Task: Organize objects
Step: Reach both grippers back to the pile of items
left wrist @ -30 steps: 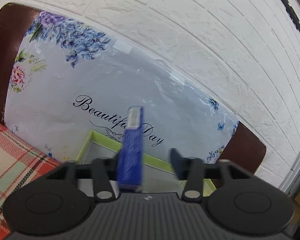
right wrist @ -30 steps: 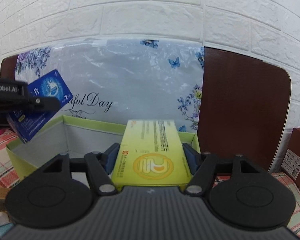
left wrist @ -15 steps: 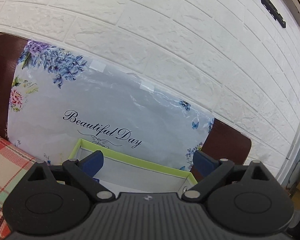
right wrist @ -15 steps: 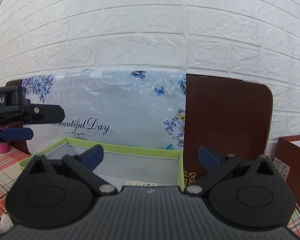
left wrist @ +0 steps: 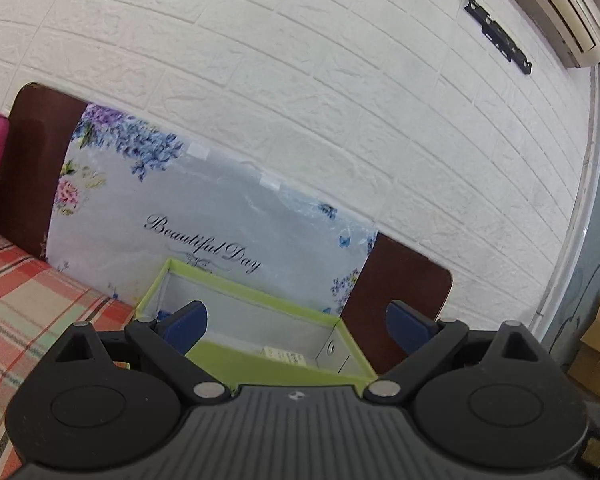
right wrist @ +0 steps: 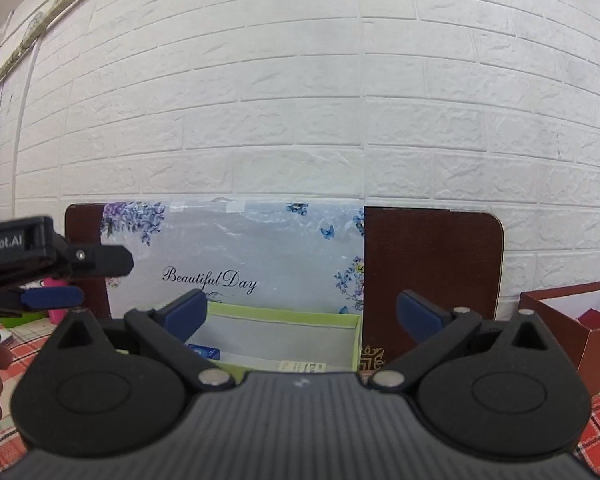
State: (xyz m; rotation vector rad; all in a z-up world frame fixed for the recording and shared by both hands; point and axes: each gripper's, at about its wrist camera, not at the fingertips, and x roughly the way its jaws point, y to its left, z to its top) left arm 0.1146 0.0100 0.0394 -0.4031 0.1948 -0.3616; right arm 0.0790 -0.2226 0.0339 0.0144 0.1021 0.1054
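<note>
1. White brick wall behind, a plaid cloth [left wrist: 24, 304] on the table, and a floral board [right wrist: 260, 248] leaning against the wall at the far side.
2. The green box [left wrist: 268, 364] sits just in front of that board, open at the top.
3. Left gripper [left wrist: 296, 320] has its jaws spread wide, nothing between them; they have just been opening.
4. Right gripper [right wrist: 300, 316], same story: jaws splayed, empty, just been opening too.
5. Inside the box, the blue pack [right wrist: 204, 352] lies flat at the left end, and a white-labelled pack [right wrist: 302, 366] lies near the front wall, toward the right.
6. The key relation: the box lies ahead of and below both claws, its long axis running left to right, neither hand clearly nearer.
7. My read: both drops are done, and the next pick lies elsewhere, perhaps around the red box [right wrist: 556, 320] on the right.
</note>
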